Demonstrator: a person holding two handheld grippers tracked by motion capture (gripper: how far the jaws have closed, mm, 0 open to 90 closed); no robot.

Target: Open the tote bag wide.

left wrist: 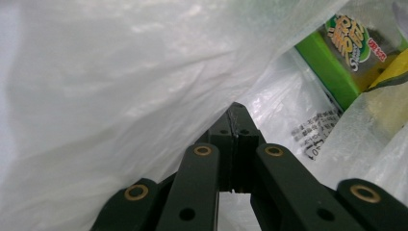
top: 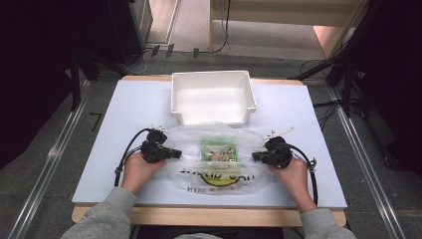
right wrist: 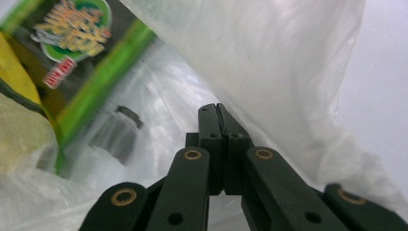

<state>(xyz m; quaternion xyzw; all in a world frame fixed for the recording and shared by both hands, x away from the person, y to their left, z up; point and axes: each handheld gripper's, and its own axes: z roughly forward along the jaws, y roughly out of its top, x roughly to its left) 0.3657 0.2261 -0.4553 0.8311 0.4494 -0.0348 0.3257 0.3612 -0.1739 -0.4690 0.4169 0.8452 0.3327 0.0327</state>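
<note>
Two grippers work at opposite sides of one clear plastic bag [top: 216,159], which lies flat on the white table [top: 124,109] just in front of a white bin [top: 213,97]. The left gripper [top: 175,153] sits at the bag's left edge and the right gripper [top: 255,156] at its right edge, each held by a hand coming in from the near side of the bag. In the left gripper view the black jaws are pressed fully together, tips meeting, with the bag's [left wrist: 120,86] film draped over and around them; whether a fold of film is pinched between the tips I cannot tell. The right gripper view shows the same: jaws closed tight against each other, the bag's [right wrist: 269,62] film lying across them. Inside the bag, near its middle, rests a green packet [top: 219,150] with a printed front, lying flat between the two grippers and apart from both. A yellow and black print marks the bag's near half.
</note>
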